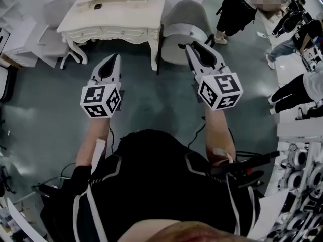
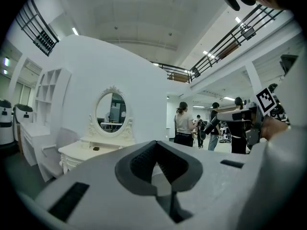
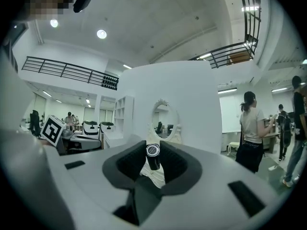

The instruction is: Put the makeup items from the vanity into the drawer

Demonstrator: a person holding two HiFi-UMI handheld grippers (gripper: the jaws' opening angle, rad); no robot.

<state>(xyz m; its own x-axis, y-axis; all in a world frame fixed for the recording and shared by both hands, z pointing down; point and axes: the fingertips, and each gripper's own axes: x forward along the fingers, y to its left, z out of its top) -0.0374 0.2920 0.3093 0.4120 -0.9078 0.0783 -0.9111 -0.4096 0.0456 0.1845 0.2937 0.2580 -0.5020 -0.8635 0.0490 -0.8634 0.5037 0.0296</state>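
I stand a few steps back from the white vanity [image 1: 117,15], which has an oval mirror [image 2: 111,111]. A small dark item [image 1: 98,6] lies on its top, and its front drawers look closed. My right gripper [image 1: 193,46] is held level toward the vanity, shut on a slim black makeup tube [image 3: 152,156] that points forward between the pads. My left gripper [image 1: 116,57] is level beside it. Its jaws [image 2: 156,145] meet at the tips with nothing between them.
A grey upholstered chair [image 1: 184,25] stands right of the vanity, and a pale chair [image 1: 54,40] stands left of it. White shelving [image 2: 47,95] is on the far left. Several people [image 1: 242,6] stand at the right by white tables [image 1: 298,130].
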